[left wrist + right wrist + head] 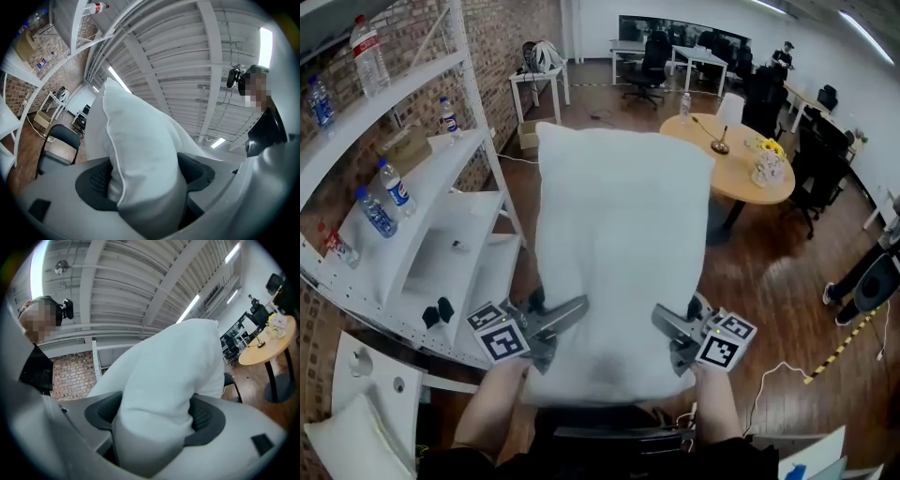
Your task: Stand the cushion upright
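Note:
A large white cushion (619, 253) hangs in the air in front of me, held flat-on by both grippers at its near edge. My left gripper (551, 323) is shut on the cushion's left side. In the left gripper view the cushion (140, 159) bulges between both black pads. My right gripper (675, 328) is shut on the right side. The right gripper view shows the cushion (164, 385) squeezed between its pads too. Both hands show below the grippers.
White shelving (422, 225) with water bottles (392, 186) runs along the brick wall at left. A round wooden table (741, 155) stands beyond the cushion at right. Another white cushion (347, 445) lies at the bottom left. A black chair (58, 140) stands behind.

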